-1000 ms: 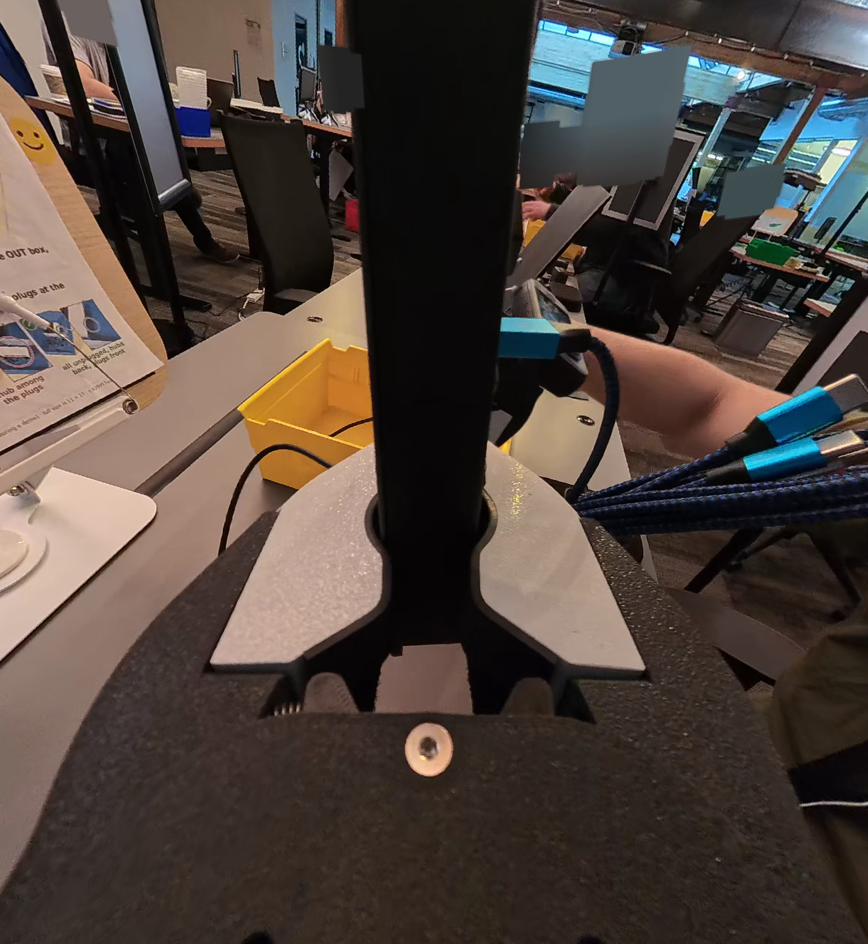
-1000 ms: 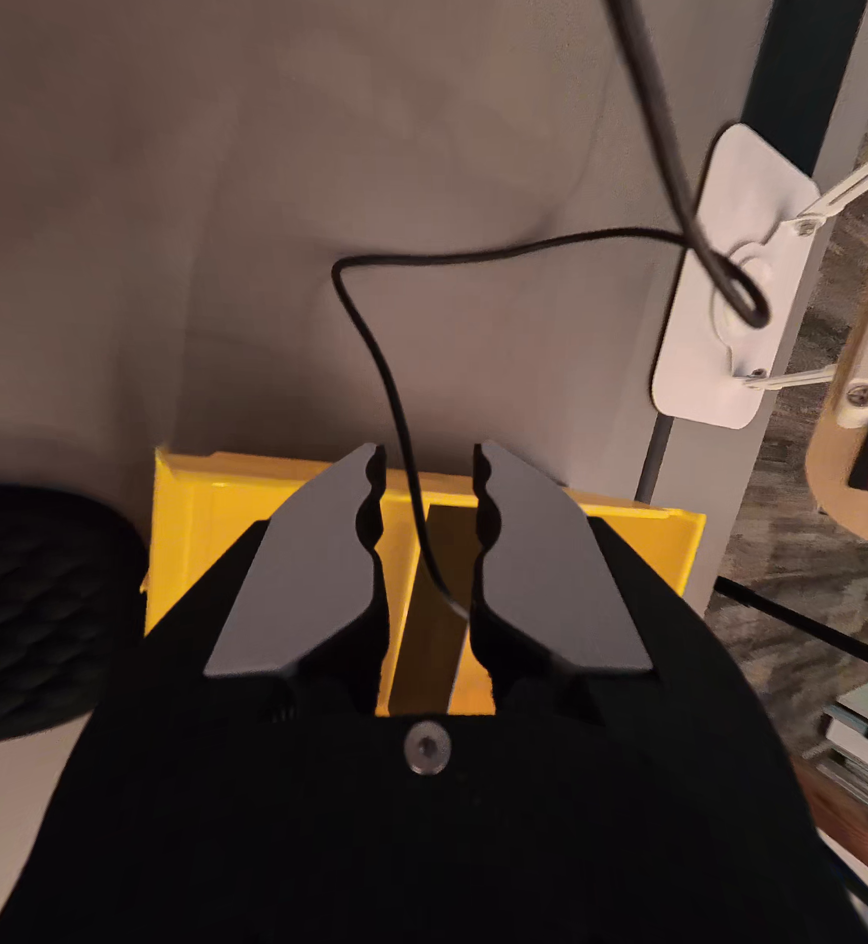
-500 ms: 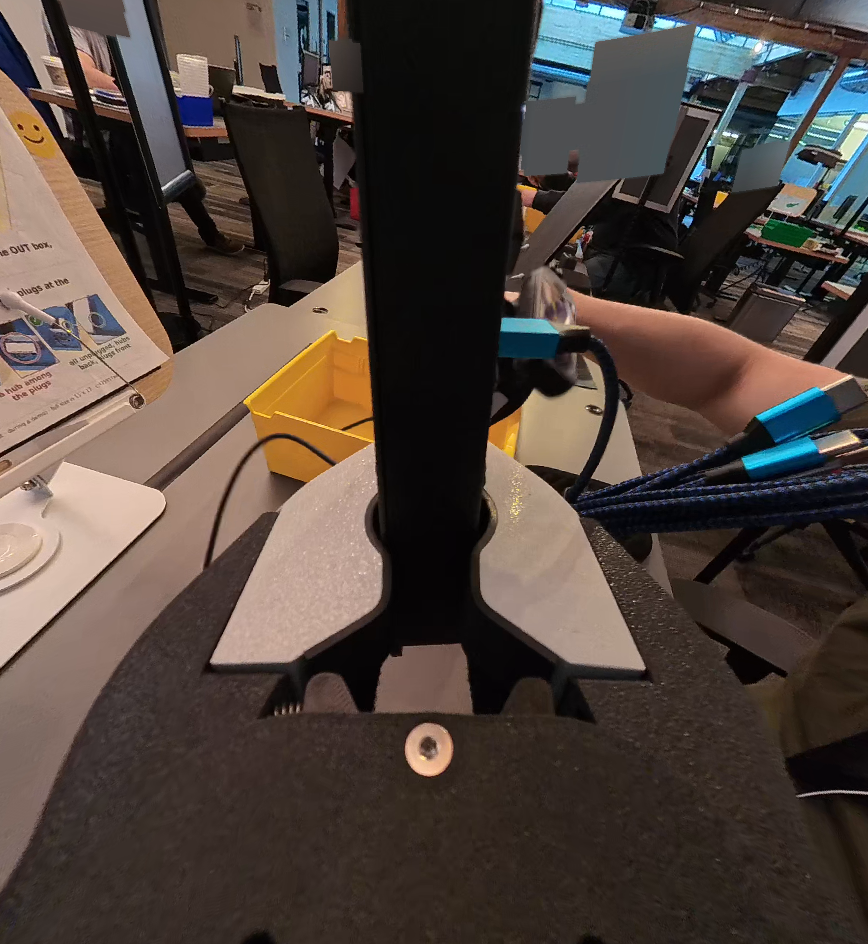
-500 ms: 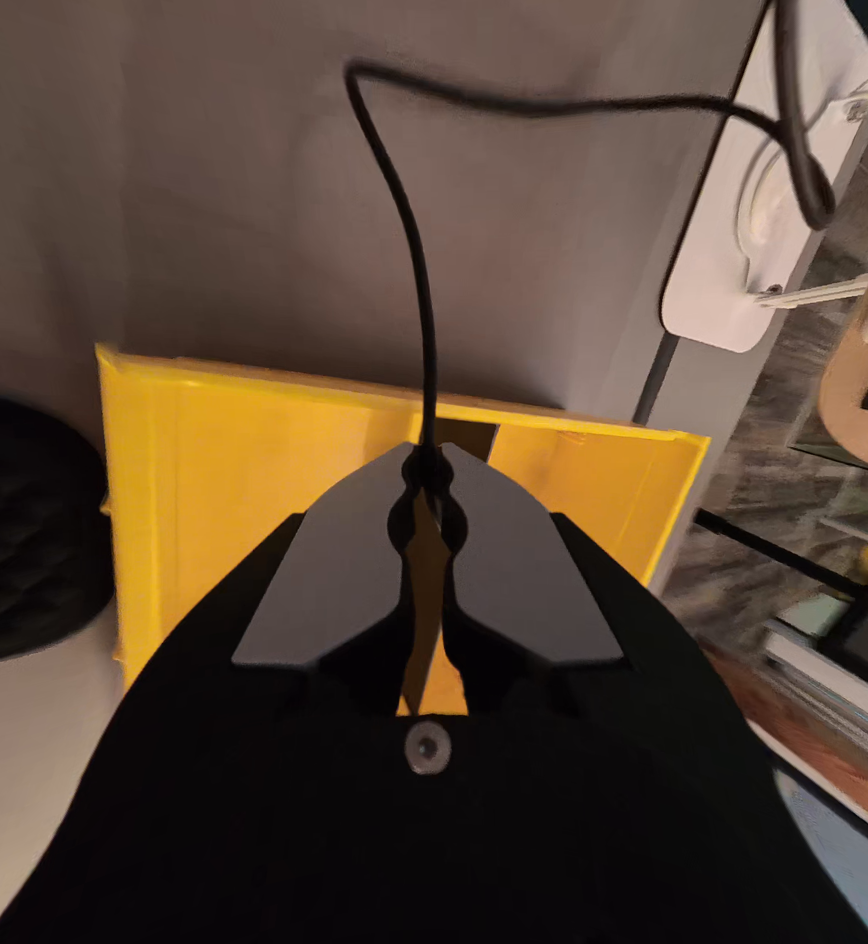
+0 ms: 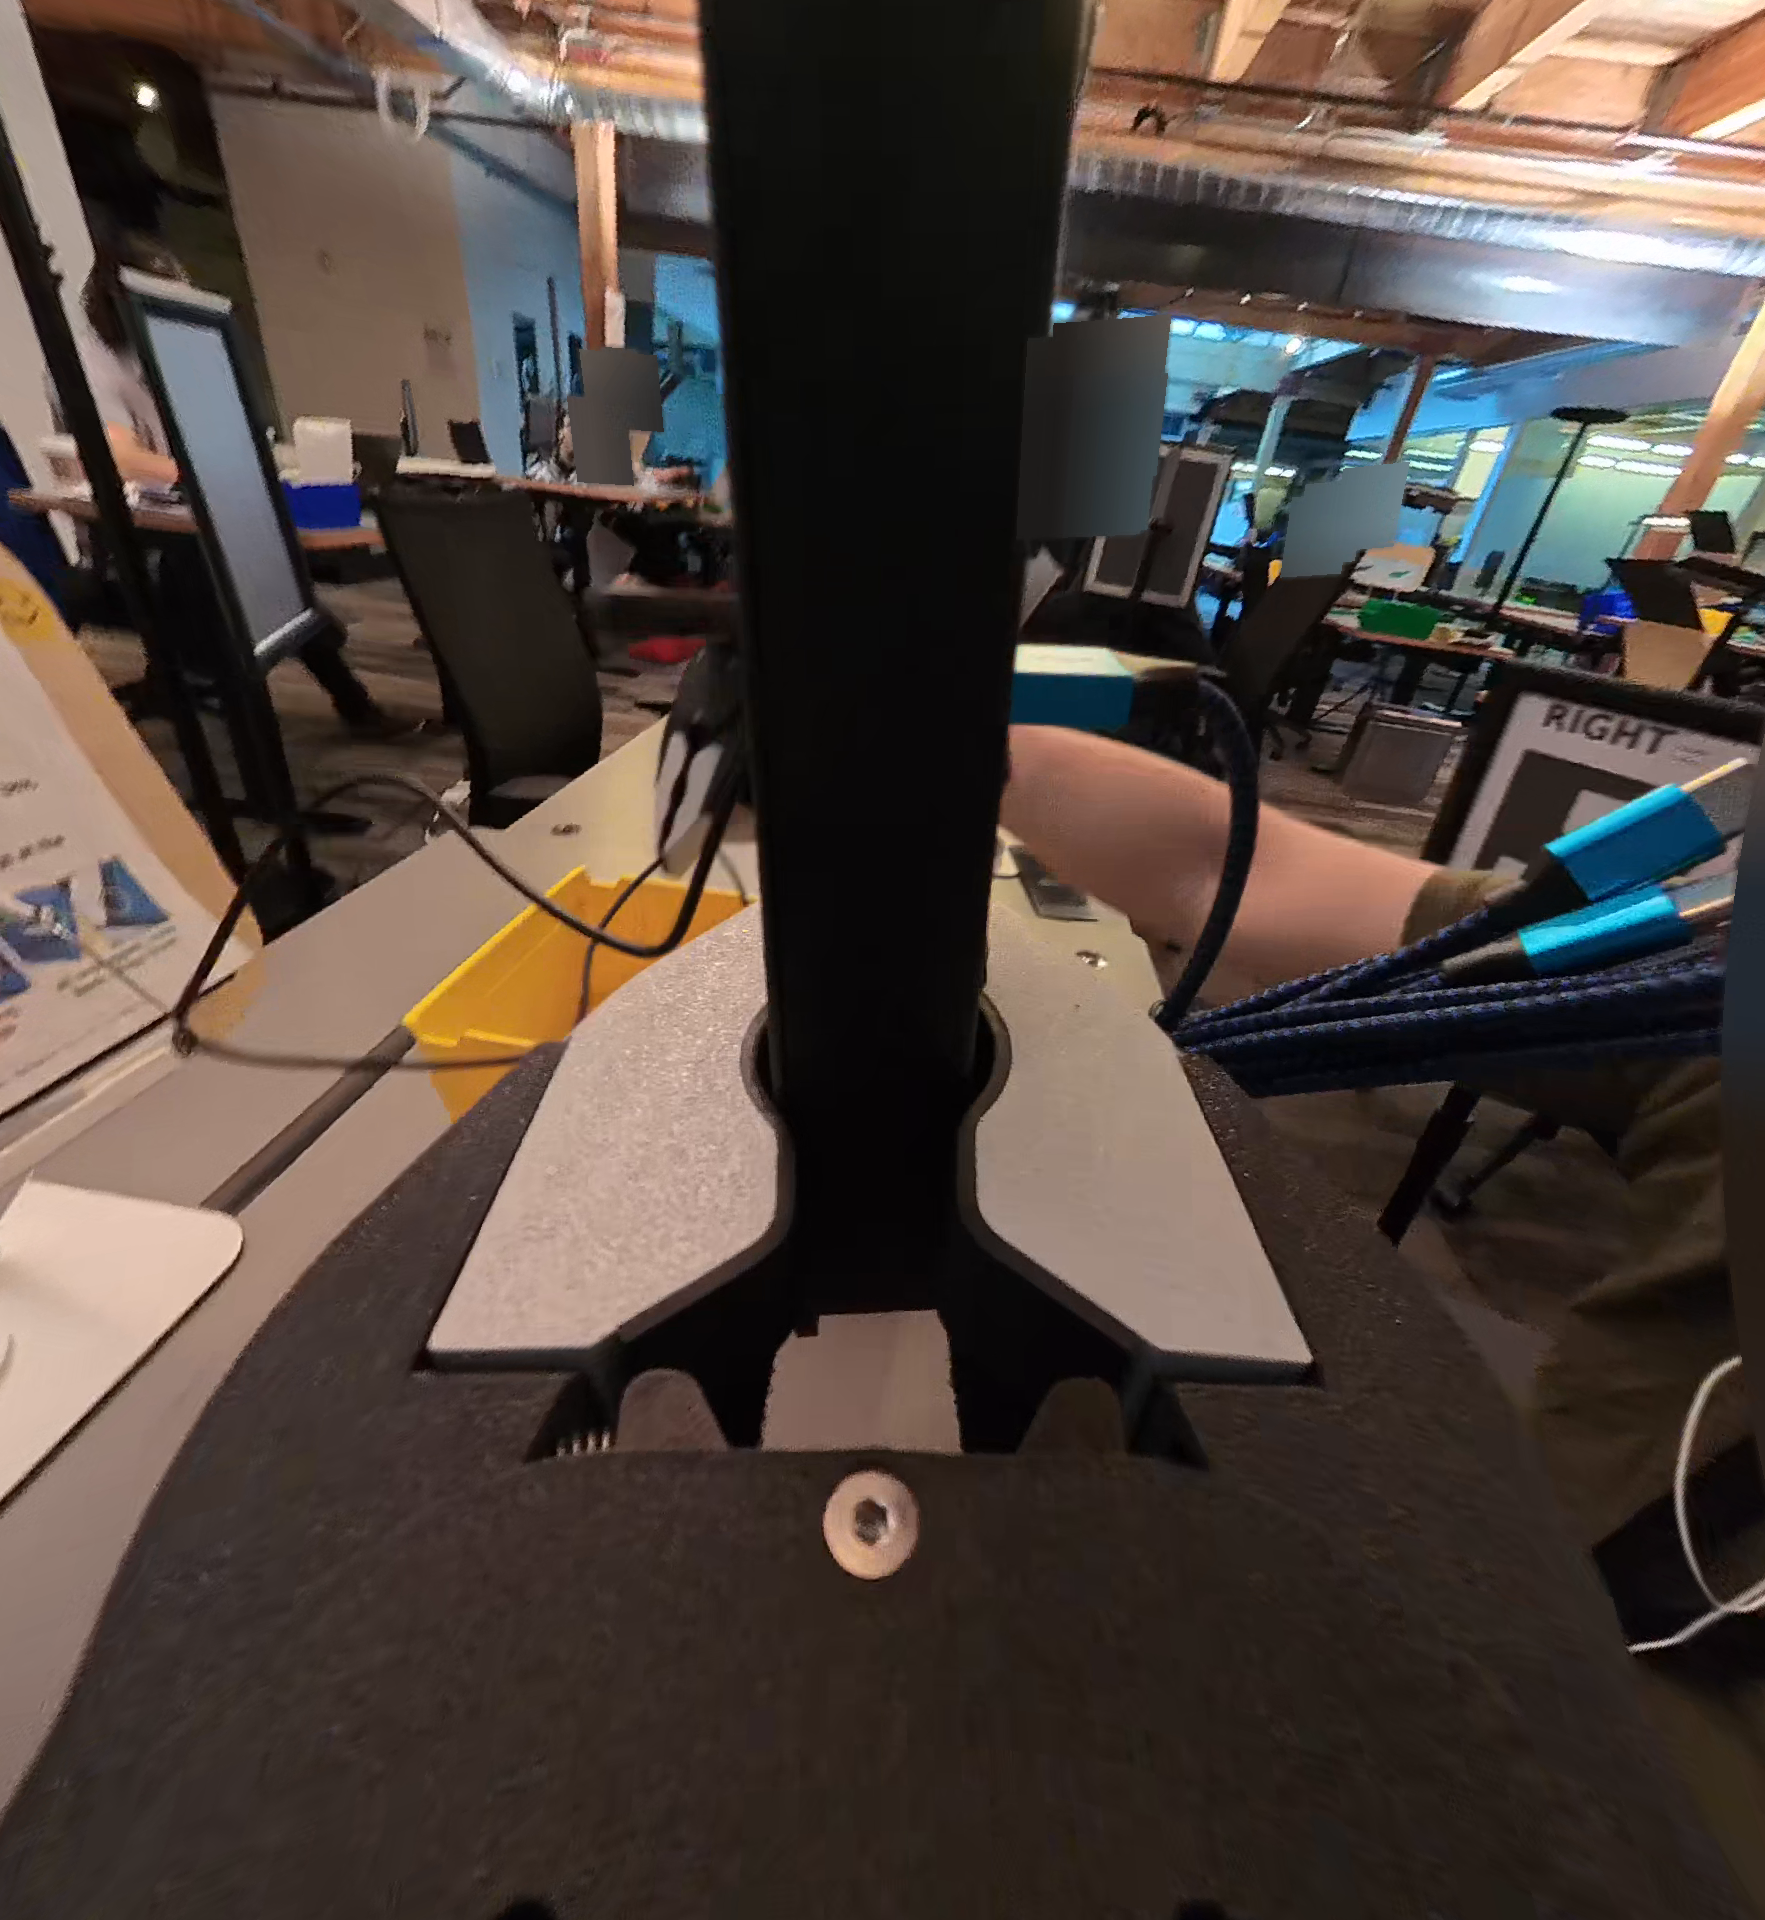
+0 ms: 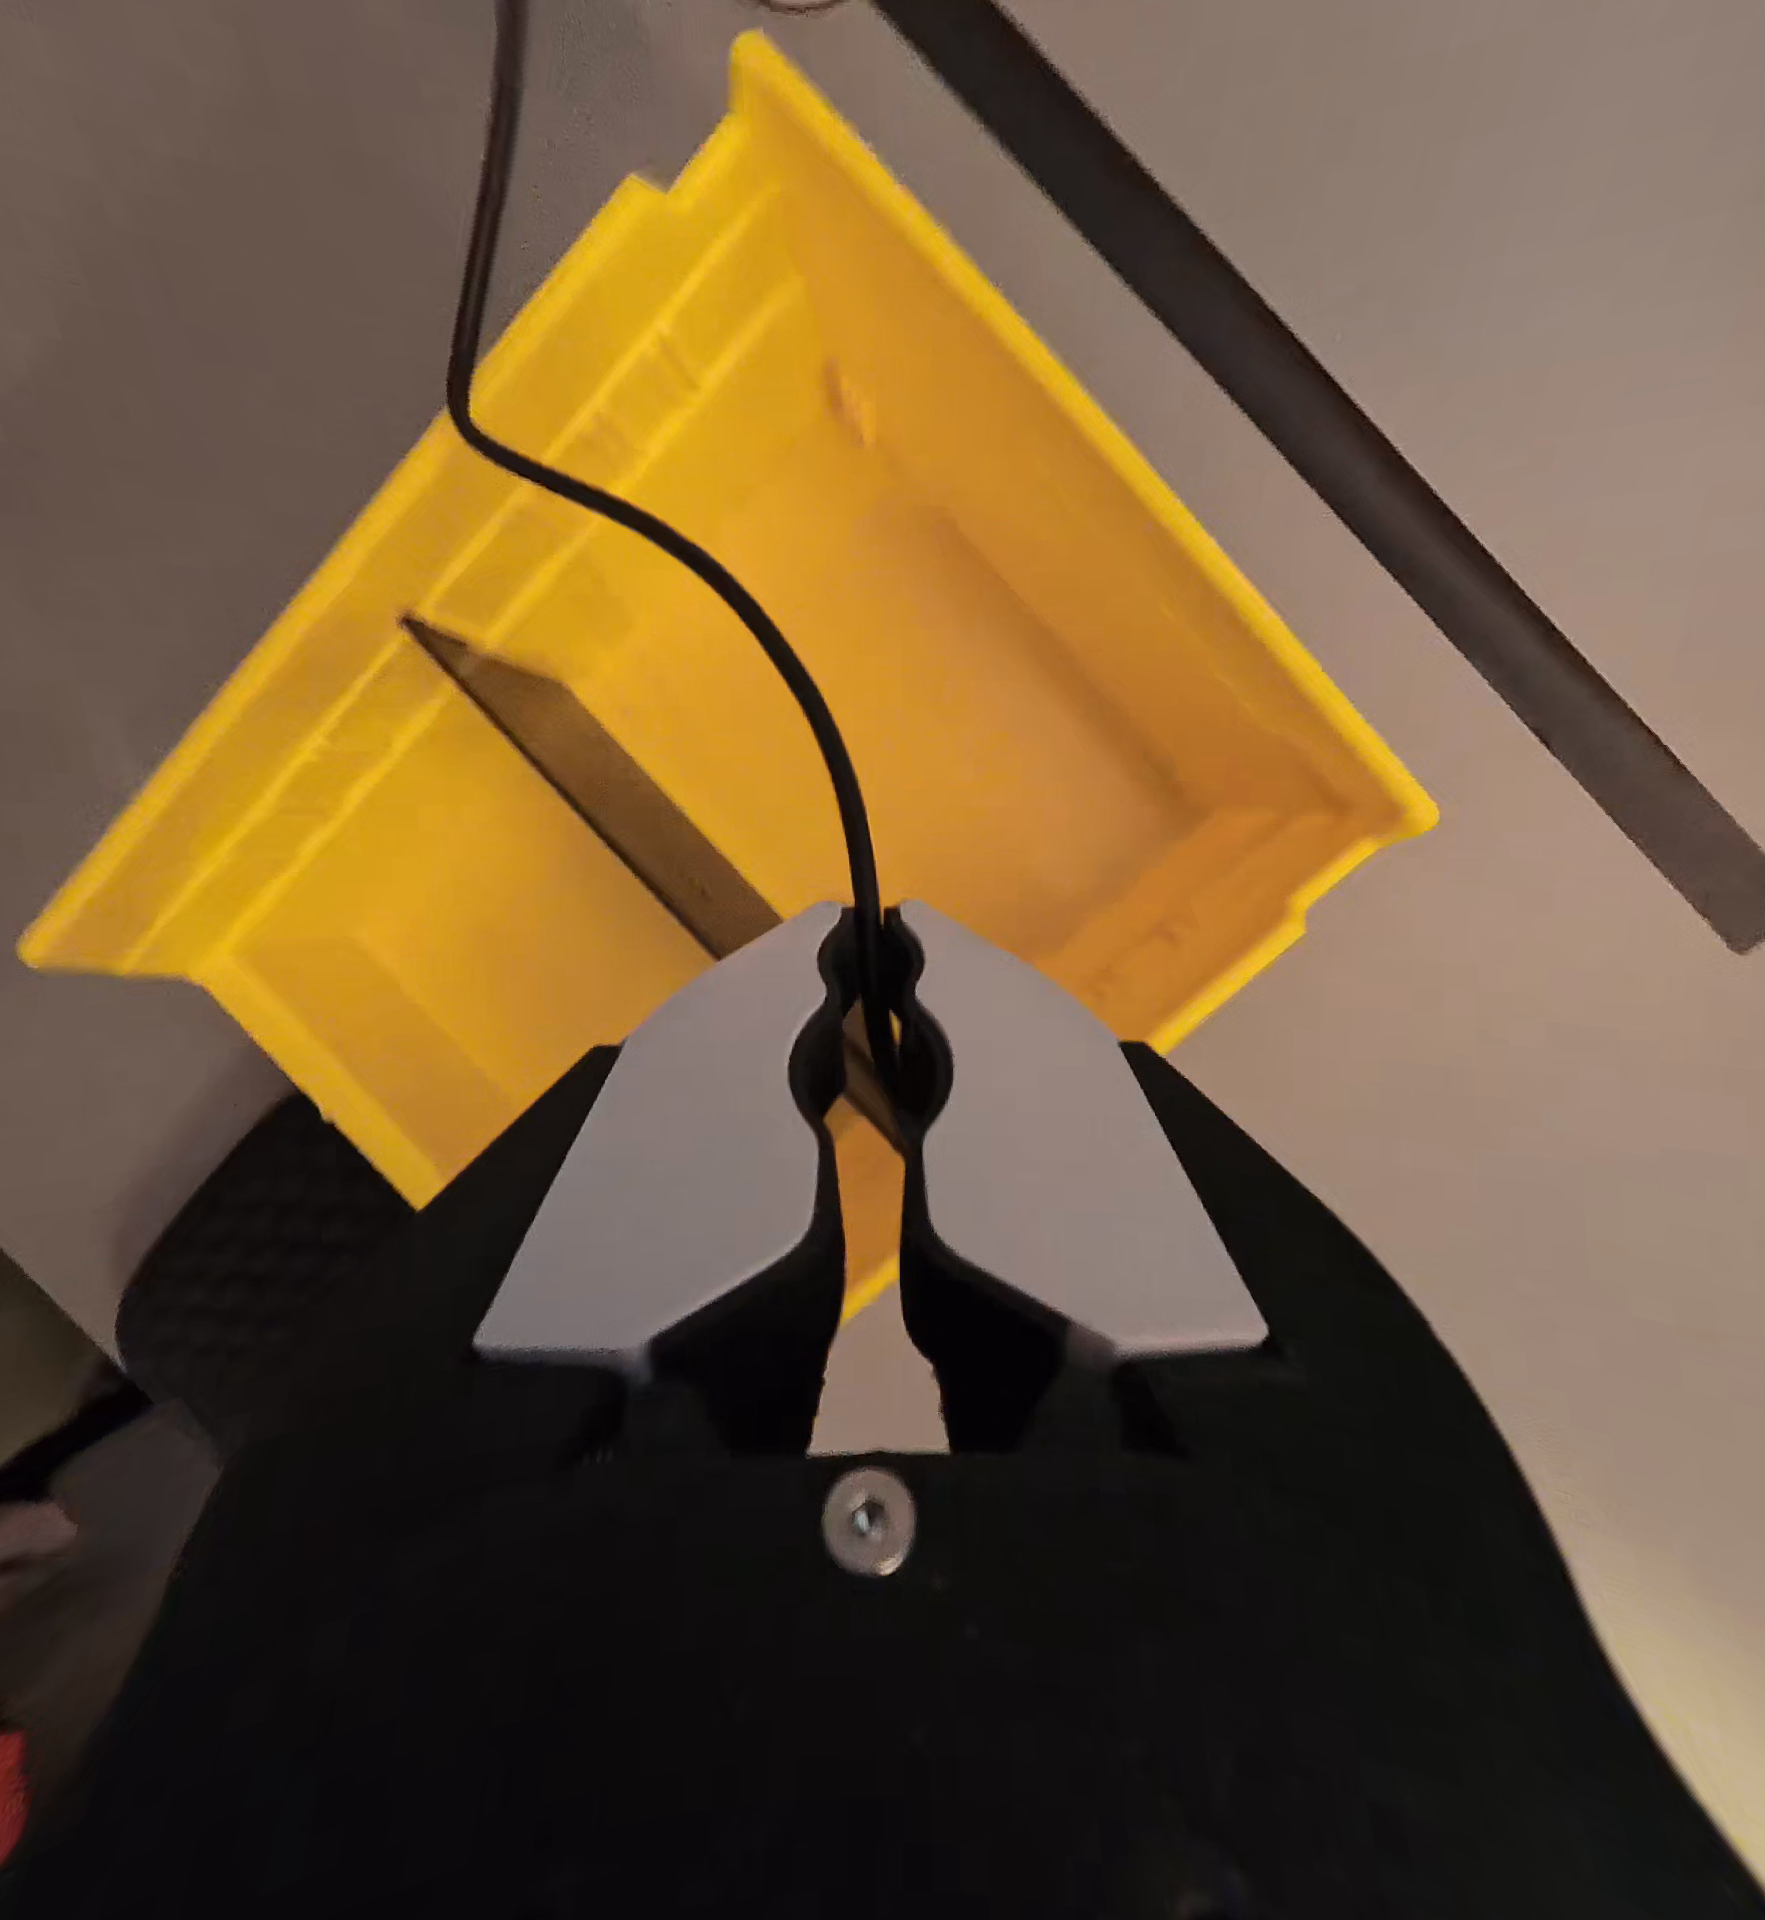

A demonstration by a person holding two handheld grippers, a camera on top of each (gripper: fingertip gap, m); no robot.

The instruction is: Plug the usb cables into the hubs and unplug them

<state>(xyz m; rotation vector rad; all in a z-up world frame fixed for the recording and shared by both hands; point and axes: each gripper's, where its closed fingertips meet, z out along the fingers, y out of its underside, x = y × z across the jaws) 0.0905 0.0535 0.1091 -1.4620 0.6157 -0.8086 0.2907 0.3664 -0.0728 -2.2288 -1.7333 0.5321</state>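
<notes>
My left gripper (image 5: 878,1039) is shut on a long black hub (image 5: 878,520) and holds it upright. One blue-tipped USB cable (image 5: 1070,688) is plugged into the hub's right side. A bundle of loose blue USB cables (image 5: 1626,873) juts in from the right. My right gripper (image 6: 865,920) is shut on a thin black cable (image 6: 712,582) above the yellow bin (image 6: 1221,665). A dark flat hub (image 6: 587,748) lies in the bin. The right gripper also shows in the left wrist view (image 5: 696,769), left of the hub, with the black cable (image 5: 504,883) hanging from it.
The yellow bin (image 5: 545,966) sits on the grey table (image 5: 358,935). A paper instruction sheet on a stand with a white base (image 5: 78,1278) is at the left. A person's forearm (image 5: 1221,862) reaches across behind the hub. Chairs and desks stand beyond. Across from one pair of fingers to the other is roughly 40 centimeters. The white base (image 5: 78,1278) is about 35 centimeters from my right fingertips and 45 centimeters from my left.
My right gripper has shut on the thin black cable and lifted it over the yellow bin, turning as it went. My left gripper has tilted up a little, still holding the hub.
</notes>
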